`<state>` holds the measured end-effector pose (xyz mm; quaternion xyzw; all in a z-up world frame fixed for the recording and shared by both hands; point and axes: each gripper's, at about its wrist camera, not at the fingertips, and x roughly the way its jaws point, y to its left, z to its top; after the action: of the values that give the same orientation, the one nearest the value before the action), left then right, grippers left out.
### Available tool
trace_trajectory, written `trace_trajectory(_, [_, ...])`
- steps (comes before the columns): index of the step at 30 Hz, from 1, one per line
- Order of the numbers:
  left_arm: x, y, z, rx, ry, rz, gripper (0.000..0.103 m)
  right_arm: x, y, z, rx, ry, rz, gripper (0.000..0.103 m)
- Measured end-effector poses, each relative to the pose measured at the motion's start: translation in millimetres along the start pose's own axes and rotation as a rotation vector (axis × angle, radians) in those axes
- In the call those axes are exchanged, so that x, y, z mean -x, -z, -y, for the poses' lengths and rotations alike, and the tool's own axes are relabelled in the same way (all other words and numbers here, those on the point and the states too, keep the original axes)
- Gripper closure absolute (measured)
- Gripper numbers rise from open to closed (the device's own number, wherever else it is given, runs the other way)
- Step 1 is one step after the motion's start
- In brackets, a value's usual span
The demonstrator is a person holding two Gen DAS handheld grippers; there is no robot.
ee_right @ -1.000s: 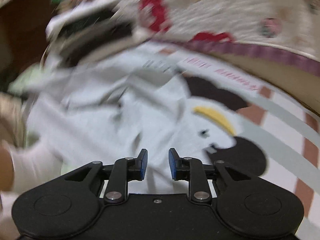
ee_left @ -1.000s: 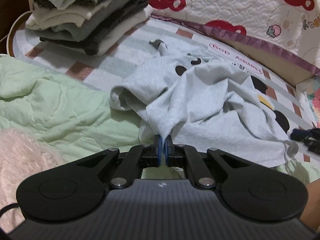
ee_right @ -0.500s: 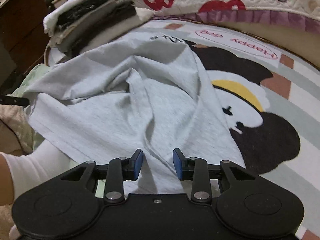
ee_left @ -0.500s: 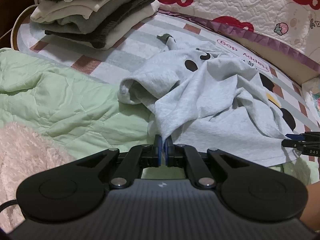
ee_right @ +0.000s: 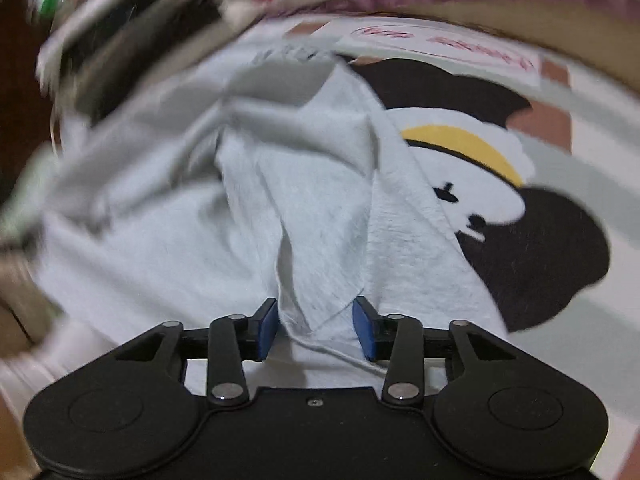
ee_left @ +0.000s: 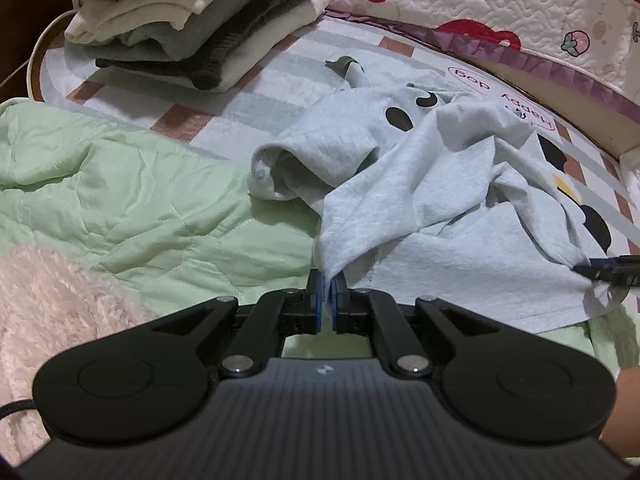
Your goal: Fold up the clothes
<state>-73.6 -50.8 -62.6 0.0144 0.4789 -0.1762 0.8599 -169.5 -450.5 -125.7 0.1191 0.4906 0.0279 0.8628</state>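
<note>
We are tilting both grippers steeply down over the bed. Our left gripper [ee_left: 327, 286] is clamping a corner of the light grey shirt [ee_left: 420, 200], which is lying crumpled across the cartoon-dog mat [ee_left: 248, 120] beside the green quilt [ee_left: 120, 200]. Our right gripper [ee_right: 315, 328] is closing, its blue pads [ee_right: 267, 330] straddling a fold at the shirt's hem without pressing it. A stack of folded clothes [ee_left: 192, 28] is sitting at the far left.

Far left blocked by stack of folded clothes [ee_left: 192, 28] (tall); quilted wall [ee_left: 520, 4] closes the back; green quilt [ee_left: 120, 208] open.
</note>
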Motion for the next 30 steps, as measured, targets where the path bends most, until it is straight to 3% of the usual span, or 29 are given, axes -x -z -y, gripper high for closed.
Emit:
trace_trajectory(2, [0.5, -0.1, -0.4, 0.001, 0.001, 0.002, 0.099, -0.6, 0.1, -11.8, 0.098, 0.062, -0.009, 0.099])
trace_trajectory(5, [0.5, 0.1, -1.1, 0.002, 0.002, 0.001, 0.098, 18.5, -5.5, -13.4, 0.151, 0.146, 0.095, 0.100])
trace_trajectory(8, [0.0, 0.5, 0.7, -0.006, 0.008, -0.003, 0.097, 44.8, -11.5, -3.9, 0.128, 0.253, 0.224, 0.100])
trace_trajectory(11, [-1.4, 0.6, 5.0, -0.019, 0.027, -0.005, 0.097, 59.7, -14.2, 7.9, 0.105, 0.329, 0.298, 0.100])
trace_trajectory(14, [-4.6, 1.7, 13.4, -0.035, 0.056, -0.013, 0.083, 66.0, -19.2, 21.8, 0.097, 0.387, 0.328, 0.100])
trace_trajectory(16, [-6.9, 3.2, 20.0, -0.051, 0.071, -0.018, 0.063, 72.0, -24.3, 29.7, 0.080, 0.398, 0.348, 0.100])
trace_trajectory(17, [-8.3, 4.7, 24.0, -0.063, 0.074, -0.019, 0.061, 74.2, -26.6, 32.8, 0.075, 0.404, 0.358, 0.100])
trace_trajectory(20, [-21.6, 10.8, 33.7, -0.118, -0.001, -0.029, 0.049, 76.7, -33.6, 41.8, 0.097, 0.436, 0.381, 0.100])
trace_trajectory(24, [-39.4, 18.1, 44.3, -0.181, -0.098, -0.042, 0.046, 85.9, -43.9, 56.6, 0.094, 0.467, 0.415, 0.100])
trace_trajectory(30, [-49.3, 18.7, 42.4, -0.162, -0.086, -0.069, 0.046, 98.7, -46.8, 79.1, 0.045, 0.486, 0.459, 0.100])
